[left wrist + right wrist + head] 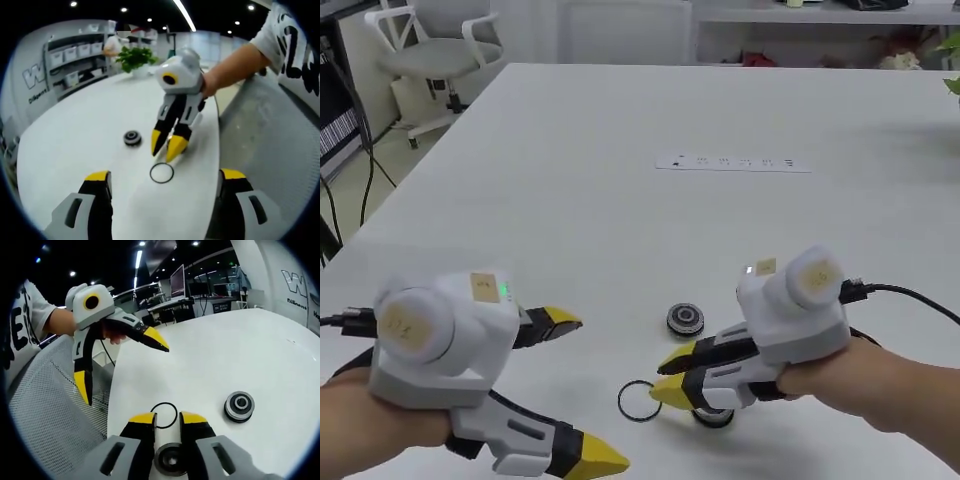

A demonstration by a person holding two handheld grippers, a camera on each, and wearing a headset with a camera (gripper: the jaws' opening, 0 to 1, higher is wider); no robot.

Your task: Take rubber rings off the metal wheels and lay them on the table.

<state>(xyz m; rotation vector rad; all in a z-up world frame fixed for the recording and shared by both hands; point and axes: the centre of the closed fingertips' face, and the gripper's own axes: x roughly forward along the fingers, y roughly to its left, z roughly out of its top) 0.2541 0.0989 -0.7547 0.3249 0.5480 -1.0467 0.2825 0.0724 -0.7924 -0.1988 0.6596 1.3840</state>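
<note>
The left hand-held gripper (592, 392) is held with its jaws spread wide and nothing between them, just beside a rubber ring (619, 400) that is laid flat on the table (620, 200). The right hand-held gripper (668, 378) is kept narrow, its jaws flanking a bare metal wheel (170, 459) by the ring, though whether that wheel is clamped cannot be told. A second metal wheel (685, 319) is seen near, apart from both.

Just ahead of the left gripper (598, 392), a ring (161, 173), a wheel (132, 137) and the right gripper (165, 152) crowd the surface (90, 115); beyond lies open.
</note>
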